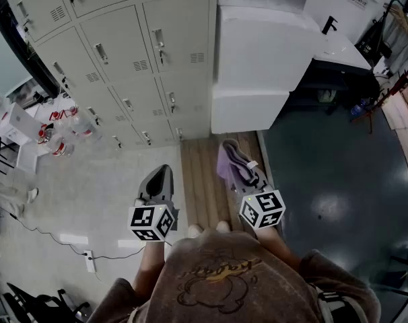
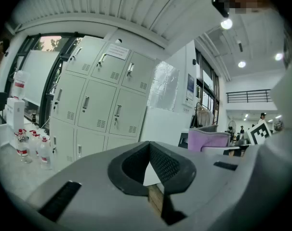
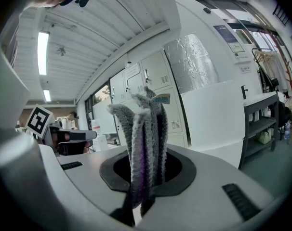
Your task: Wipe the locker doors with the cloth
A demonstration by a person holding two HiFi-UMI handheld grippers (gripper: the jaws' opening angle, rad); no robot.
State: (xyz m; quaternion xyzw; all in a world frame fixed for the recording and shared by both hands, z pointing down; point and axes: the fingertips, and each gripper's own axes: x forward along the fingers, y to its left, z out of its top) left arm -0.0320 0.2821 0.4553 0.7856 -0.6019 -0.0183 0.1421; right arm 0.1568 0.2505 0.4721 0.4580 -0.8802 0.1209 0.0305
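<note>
Well short of the locker doors [image 1: 123, 52], the right gripper [image 3: 145, 189] pinched the soft, floppy-looking purple cloth [image 3: 141, 129] by its bunched folds; the left gripper [image 2: 153, 179] sat closed, empty.

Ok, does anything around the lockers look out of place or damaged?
Nothing stands out. The locker doors all look closed, the bottles beside them stand upright, and the cloth sits clamped in the right gripper.

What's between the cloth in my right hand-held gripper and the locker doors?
In the head view, only bare wood-plank floor lies between the cloth and the locker doors.
</note>
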